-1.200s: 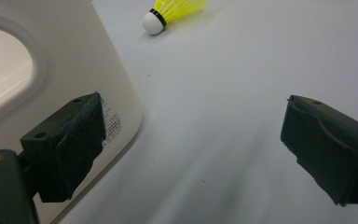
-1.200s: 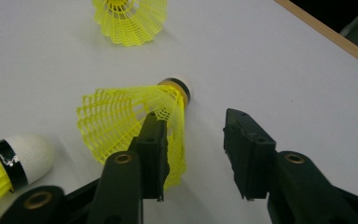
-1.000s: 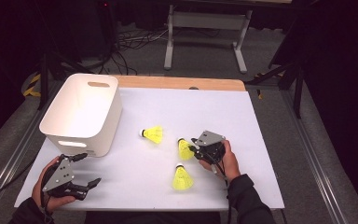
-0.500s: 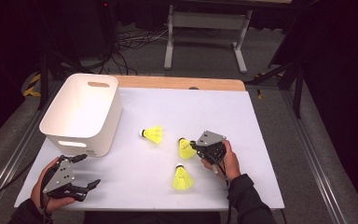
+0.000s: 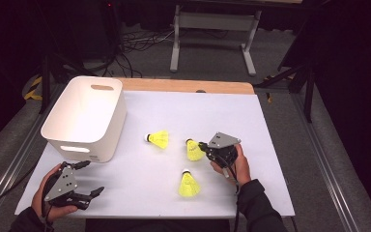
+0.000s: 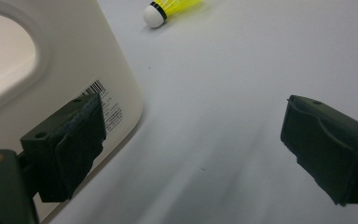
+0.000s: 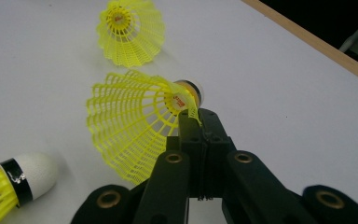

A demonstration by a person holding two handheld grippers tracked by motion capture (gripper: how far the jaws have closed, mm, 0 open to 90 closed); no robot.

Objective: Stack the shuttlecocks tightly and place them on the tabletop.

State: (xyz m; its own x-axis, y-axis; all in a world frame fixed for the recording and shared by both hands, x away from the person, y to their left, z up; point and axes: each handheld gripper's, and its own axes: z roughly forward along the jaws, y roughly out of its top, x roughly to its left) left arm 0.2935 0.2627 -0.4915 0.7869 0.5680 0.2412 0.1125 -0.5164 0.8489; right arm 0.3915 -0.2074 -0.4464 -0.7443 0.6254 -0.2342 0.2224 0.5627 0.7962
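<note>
Three yellow shuttlecocks on the white table (image 5: 270, 125) | right gripper (image 5: 203, 145) clamped on the mesh skirt edge of the middle shuttlecock (image 7: 130, 121): feather-light, springy, crushable, so the cork end looks the firmer hold | left gripper (image 5: 89, 178) open, empty, beside the white bin (image 5: 84, 116) | far shuttlecock (image 5: 157, 138) and near shuttlecock (image 5: 188, 183) lie close but apart; path toward the bin looks unobstructed.

Yellow plastic mesh shuttlecock (image 7: 135, 126); matt white table (image 5: 270, 159) with wooden edge; smooth plastic bin (image 5: 84, 118)

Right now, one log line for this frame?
right gripper: shut on middle shuttlecock skirt | left gripper: open, idle by bin | shuttlecocks on table: three
</note>
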